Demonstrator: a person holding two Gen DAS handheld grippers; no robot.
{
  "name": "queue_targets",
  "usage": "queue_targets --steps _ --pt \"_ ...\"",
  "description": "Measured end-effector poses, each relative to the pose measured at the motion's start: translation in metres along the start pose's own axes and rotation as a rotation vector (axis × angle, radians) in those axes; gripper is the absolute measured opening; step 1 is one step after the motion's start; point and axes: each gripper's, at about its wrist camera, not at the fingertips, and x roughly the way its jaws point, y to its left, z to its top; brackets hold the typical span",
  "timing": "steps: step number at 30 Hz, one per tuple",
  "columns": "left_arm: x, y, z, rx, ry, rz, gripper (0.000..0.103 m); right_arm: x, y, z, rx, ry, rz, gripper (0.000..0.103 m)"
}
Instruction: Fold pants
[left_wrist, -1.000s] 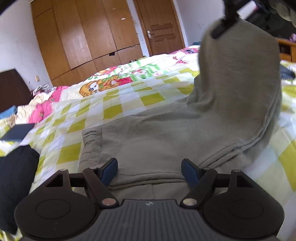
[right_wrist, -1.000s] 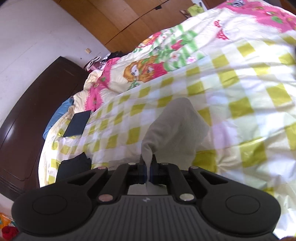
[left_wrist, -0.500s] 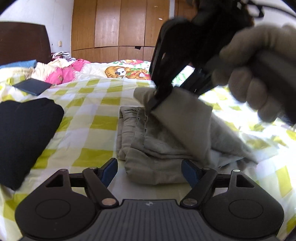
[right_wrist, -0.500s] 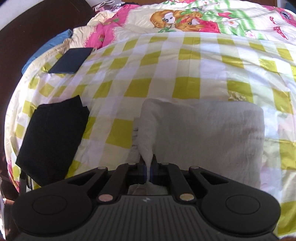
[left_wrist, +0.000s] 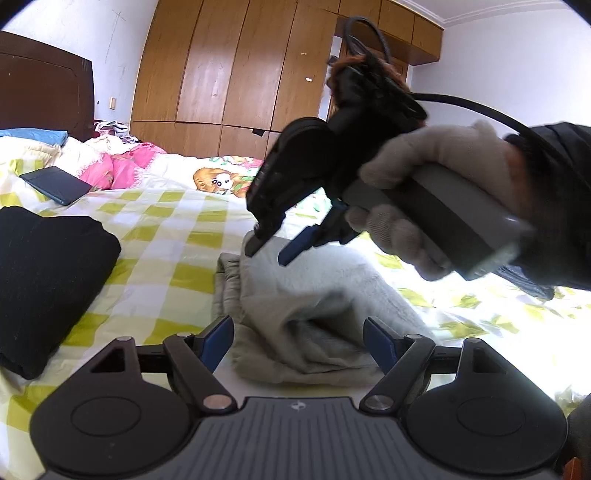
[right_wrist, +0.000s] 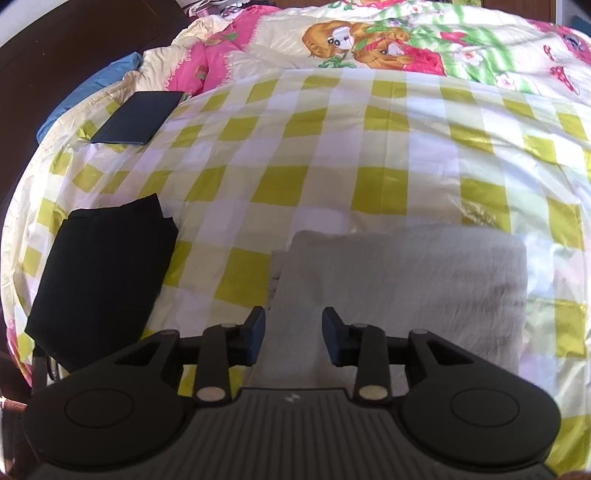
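- My right claw (right_wrist: 293, 334) points steeply down at the bed; its jaws have just been opening and now stand partly apart, with the near edge of the grey pants (right_wrist: 406, 284) lying between them, the blue pads clear of the cloth on both sides.
- The pants lie folded into a flat grey rectangle straight ahead of that claw and off to its right, on the yellow-and-white checked sheet (right_wrist: 295, 147).
- My left claw (left_wrist: 297, 341) is spread wide and holds nothing; the rumpled near end of the pants (left_wrist: 306, 306) sits on the sheet just ahead, between its blue pads but touching neither.
- From the left claw's view, my right claw (left_wrist: 271, 245) hangs directly in front with its tips just over the top of the pants, gripped by my gloved hand (left_wrist: 424, 206); the hand, the handle and a black sleeve block most of what lies ahead to the right.
- Left of both claws a folded black garment (right_wrist: 103, 266) lies on the sheet, well apart from the pants.
- Farther ahead and left rests a flat dark blue case (right_wrist: 138, 116), near a pink-and-cream quilt (right_wrist: 207, 62).
- Beyond the checked sheet is a cartoon-print cover (right_wrist: 369, 37).
- Ahead of the left claw, past the bed, stands a tall wooden wardrobe (left_wrist: 236, 70), with a dark headboard (left_wrist: 44, 92) to its left.
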Motion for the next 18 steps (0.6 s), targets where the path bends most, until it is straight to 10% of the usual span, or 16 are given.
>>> queue_targets --steps 10,12,13,15,18 --pt "0.007 -0.01 0.017 -0.051 0.003 0.089 0.091 0.044 0.027 0.016 -0.198 0.053 -0.144 0.054" --pt "0.024 -0.016 0.017 0.003 0.063 0.145 0.09 0.05 0.02 0.018 -0.176 0.078 -0.136 0.029" --pt "0.033 -0.019 0.014 0.044 0.098 0.177 0.086 0.049 0.016 0.02 -0.152 0.087 -0.112 0.021" --pt "0.042 -0.02 0.007 0.088 0.14 0.206 0.031 0.039 0.011 0.024 -0.124 0.081 -0.066 0.012" --pt "0.034 -0.005 0.006 0.017 0.139 0.196 0.019 0.017 0.014 0.026 -0.136 0.05 -0.015 0.011"
